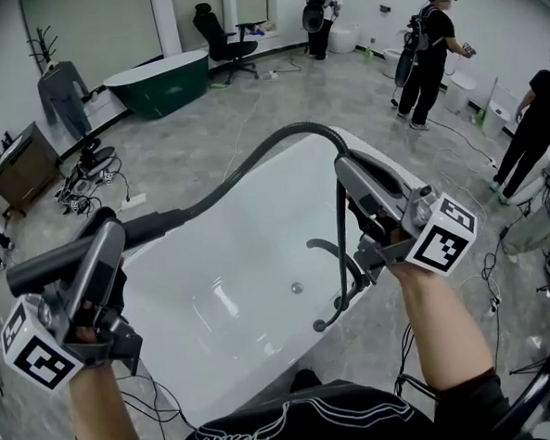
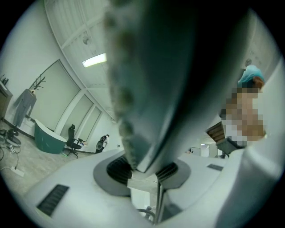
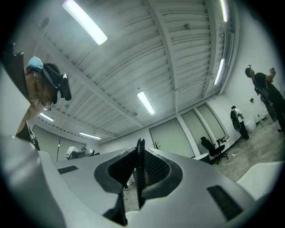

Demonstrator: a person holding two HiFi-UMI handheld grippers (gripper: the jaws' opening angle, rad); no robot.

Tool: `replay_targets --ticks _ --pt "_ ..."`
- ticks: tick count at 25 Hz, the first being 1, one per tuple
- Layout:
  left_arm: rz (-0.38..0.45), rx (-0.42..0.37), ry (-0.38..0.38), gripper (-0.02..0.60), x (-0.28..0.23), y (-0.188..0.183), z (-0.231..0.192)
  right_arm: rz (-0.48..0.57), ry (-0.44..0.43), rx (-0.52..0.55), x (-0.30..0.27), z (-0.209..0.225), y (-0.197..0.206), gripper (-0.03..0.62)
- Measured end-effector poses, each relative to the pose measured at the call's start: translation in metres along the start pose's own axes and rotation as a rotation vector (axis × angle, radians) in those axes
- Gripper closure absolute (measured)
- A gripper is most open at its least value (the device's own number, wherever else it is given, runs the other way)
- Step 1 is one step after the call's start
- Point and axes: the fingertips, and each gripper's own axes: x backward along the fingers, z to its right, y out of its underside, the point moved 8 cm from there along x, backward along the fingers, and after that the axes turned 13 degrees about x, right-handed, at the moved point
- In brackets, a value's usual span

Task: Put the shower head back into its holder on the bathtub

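Head view: hose [image 1: 302,127] arcs over bathtub [image 1: 231,264], people [image 1: 429,56] beyond.

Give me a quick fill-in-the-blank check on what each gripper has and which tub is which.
1. The left gripper is shut on the ____.
2. The right gripper is shut on the ribbed ____.
3. The bathtub right below both grippers is ____.
4. The other bathtub, near the far wall, is dark ____.
Missing words: shower head; hose; white; green.
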Motion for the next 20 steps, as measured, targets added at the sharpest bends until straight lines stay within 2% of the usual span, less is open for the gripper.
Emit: replay_targets --ticks 5,9,14,17,20 --pt "0.011 0.039 0.016 0.457 0.005 0.008 -0.012 -0.068 -0.042 -0.068 -0.006 -0.006 0.047 0.534" --pt "0.006 0.047 0.002 0.457 0.010 0.016 -0.014 -0.156 -0.059 -0.126 0.014 -0.013 0.081 0.534" --pt "-0.004 0.084 0.021 0.457 0.007 0.016 -0.019 -0.238 -0.055 -0.206 0.036 -0.020 0.112 0.533" --pt "0.001 0.082 0.024 0.457 0.009 0.017 -0.019 -0.239 -0.063 -0.242 0.043 -0.030 0.120 0.533" --pt "0.018 0.068 0.026 0.457 0.004 0.009 -0.014 -0.209 -0.104 -0.261 0.036 -0.036 0.108 0.534"
